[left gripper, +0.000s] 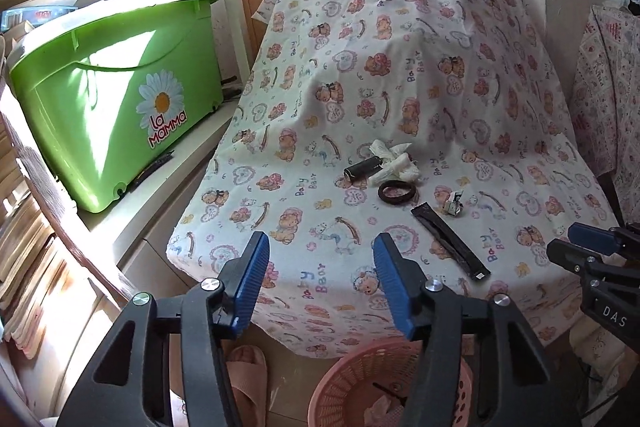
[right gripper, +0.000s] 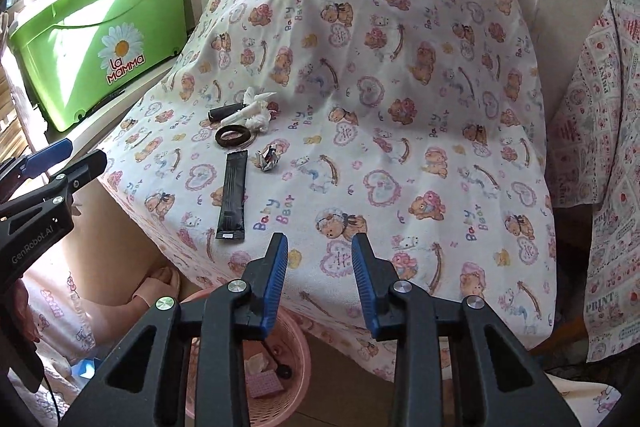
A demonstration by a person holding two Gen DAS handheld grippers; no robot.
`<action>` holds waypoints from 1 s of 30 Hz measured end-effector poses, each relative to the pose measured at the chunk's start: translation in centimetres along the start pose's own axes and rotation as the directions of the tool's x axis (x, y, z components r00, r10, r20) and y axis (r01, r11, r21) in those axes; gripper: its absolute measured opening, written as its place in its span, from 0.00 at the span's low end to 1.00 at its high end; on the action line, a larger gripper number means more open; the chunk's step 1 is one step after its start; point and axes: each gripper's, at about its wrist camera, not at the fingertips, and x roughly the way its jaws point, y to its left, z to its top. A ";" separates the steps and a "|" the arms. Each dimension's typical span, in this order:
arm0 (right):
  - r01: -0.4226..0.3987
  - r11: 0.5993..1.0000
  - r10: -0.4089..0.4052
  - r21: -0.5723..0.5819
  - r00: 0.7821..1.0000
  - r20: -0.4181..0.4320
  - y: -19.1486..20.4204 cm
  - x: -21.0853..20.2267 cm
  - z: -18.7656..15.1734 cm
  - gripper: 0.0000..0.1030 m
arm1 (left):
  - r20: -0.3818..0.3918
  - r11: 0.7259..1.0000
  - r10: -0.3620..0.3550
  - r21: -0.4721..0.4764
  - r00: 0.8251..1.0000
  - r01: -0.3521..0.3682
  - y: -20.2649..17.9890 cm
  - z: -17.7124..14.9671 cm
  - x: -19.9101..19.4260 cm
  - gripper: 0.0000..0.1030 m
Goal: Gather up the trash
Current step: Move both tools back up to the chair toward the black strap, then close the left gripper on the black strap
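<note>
L wrist view: left gripper is seen half-open, nothing held, above pink basket; black sachet lies flat nr cloth edge w/ crumpled tissue. R wrist view: right gripper is seen part-open, empty. Sachet judged light, thin, slippery; best pinched at an end.

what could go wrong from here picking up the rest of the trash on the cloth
1. The black sachet lies flat on the loose cloth, so the fingers may pinch cloth along with it and drag everything.
2. The crumpled tissue, black tube and dark ring sit bunched together; grabbing one may knock another off.
3. The pink basket sits below the table edge, partly under it, so a dropped piece may miss.
</note>
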 end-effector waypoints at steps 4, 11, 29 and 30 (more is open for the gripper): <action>-0.005 1.000 0.005 0.014 1.000 0.003 -0.6 0.0 0.3 0.35 | 0.009 0.999 0.021 -0.042 1.000 -0.020 0.3 1.0 -0.1 0.49; -0.007 0.999 0.007 0.037 1.000 0.000 -1.7 0.4 1.0 0.35 | 0.049 0.990 0.006 -0.142 0.999 0.001 0.7 2.9 -1.0 0.79; -0.031 0.990 0.034 0.138 0.999 -0.024 -4.0 1.9 2.3 0.49 | -0.157 0.991 -0.040 -0.136 0.987 0.019 -4.6 1.1 5.0 0.78; -0.048 0.990 0.052 0.130 0.998 -0.025 -3.9 1.9 2.5 0.49 | -0.173 0.990 -0.050 -0.136 0.984 0.026 -5.1 0.9 5.4 0.76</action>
